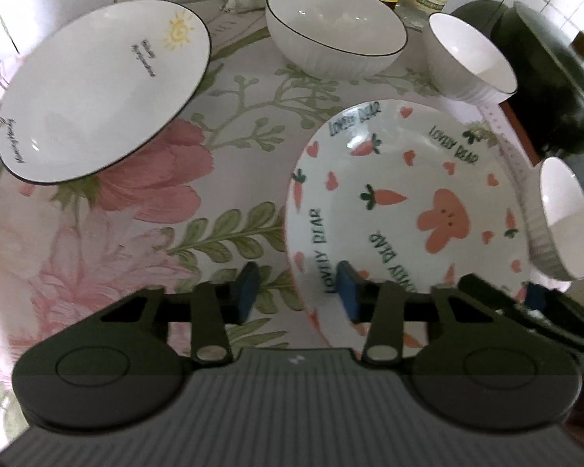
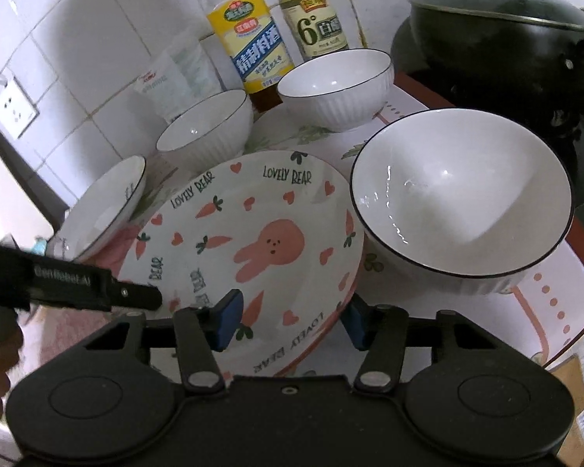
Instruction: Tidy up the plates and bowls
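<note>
Left wrist view: my left claw [image 1: 298, 292] stands spread astride the near-left rim of the rabbit plate [image 1: 405, 210], lower right on the desk [image 1: 222, 124].

Right wrist view: my right claw [image 2: 292, 321] stands spread astride the plate's near rim, lower centre; a bowl [image 2: 463, 194] sits right.

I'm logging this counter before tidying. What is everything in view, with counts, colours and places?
bunny plate: one, white with pink rabbit and carrots, nearest
sun plate: one, white, dark rim, left of bunny plate
bowls: three, white, dark rims, behind and right of bunny plate
bottles: two, yellow and beige labels, by wall
bag: one, clear, against wall
pot: one, dark, lidded, far right
tablecloth: one, pink-green floral, under dishes
wall socket: one, white, left
left gripper: black, blue pads, open astride bunny plate's rim
right gripper: likewise
</note>
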`<state>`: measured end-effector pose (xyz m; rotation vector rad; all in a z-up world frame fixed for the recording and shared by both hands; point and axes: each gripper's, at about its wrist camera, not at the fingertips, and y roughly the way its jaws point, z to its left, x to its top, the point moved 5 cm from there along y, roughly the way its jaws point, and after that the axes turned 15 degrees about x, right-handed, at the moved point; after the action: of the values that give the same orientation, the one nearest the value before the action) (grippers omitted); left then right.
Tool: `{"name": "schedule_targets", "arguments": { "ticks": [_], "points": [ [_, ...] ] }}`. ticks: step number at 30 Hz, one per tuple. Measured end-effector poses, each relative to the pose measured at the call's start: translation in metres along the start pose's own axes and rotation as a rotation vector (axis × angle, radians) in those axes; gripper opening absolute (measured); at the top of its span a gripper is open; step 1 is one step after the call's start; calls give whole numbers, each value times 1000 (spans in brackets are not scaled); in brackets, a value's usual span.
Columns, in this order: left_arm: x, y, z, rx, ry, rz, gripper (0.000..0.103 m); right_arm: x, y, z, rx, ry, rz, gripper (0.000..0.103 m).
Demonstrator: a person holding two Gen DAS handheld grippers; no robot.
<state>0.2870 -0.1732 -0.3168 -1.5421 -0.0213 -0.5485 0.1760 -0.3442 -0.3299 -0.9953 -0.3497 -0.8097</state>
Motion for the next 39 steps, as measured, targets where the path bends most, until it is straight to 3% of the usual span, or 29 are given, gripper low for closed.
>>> {"name": "schedule_targets", "arguments": {
  "ticks": [2,9,10,12,15,17,19,22,23,24,29,39],
  "points": [
    [0,-1,-3,-15,0,2,29,1,0,-1,-7,3,4,54],
    [1,1,-11,-11,0,-4,28,7,2,-3,-32,42,37,50],
    [1,1,-11,-11,-2,-3,29,8,2,-3,-30,63,42,52],
    [1,1,-12,-8,1,-6,29,11,4,-6,26,118,42,71],
    [0,1,-11,-6,-2,-4,30,14,10,-2,67,108,73,84],
    [1,1,-11,-7,-4,1,30,13,14,3,49,88,89,85],
    [0,1,-10,-7,0,1,29,13,14,5,18,87,87,80],
    [0,-1,-11,10,17,-4,29,13,7,-4,-51,108,81,47],
    [0,-1,-12,18,23,-8,29,14,4,-8,-67,114,89,30],
    [-1,-2,-12,28,34,-15,29,15,0,-12,-57,133,96,26],
    [-6,-7,-11,57,69,-33,28,12,-9,-5,-23,114,105,22],
    [-15,-27,15,12,20,-21,25,25,-25,20,19,99,130,23]
  ]
}}
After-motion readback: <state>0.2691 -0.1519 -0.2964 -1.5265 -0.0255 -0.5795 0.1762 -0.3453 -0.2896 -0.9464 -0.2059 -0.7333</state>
